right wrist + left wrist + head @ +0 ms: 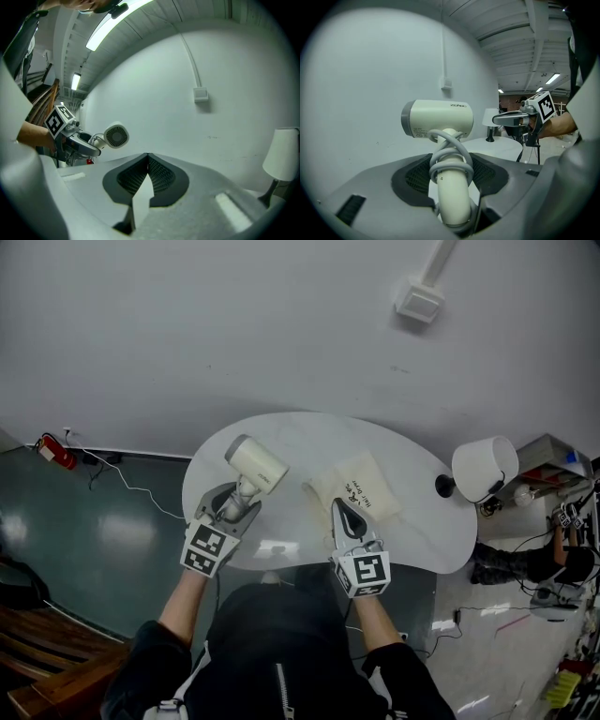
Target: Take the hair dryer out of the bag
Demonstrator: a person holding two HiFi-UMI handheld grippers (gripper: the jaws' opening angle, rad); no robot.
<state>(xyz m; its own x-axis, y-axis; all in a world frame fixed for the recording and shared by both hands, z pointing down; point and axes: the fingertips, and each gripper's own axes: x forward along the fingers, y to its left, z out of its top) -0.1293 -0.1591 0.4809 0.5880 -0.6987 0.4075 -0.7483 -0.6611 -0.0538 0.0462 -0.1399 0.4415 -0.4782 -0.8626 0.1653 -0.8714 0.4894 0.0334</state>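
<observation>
The white rounded table (422, 521) lay under our tools. Our right gripper (343, 510), jaws pressed together, pinched the flat cream cloth bag (364, 482) by its near edge. Our left gripper (234, 504) clamped the cream hair dryer (259, 463) by its cord-wrapped handle, clear of the bag. Its barrel ran crosswise above the jaws, grille facing the right gripper.

Overhead and jaw-level, hair dryer (256, 463) common

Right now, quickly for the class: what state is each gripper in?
Left gripper: closed on the hair dryer, by its handle.
Right gripper: closed; whether it pinches the bag cannot be told.
</observation>
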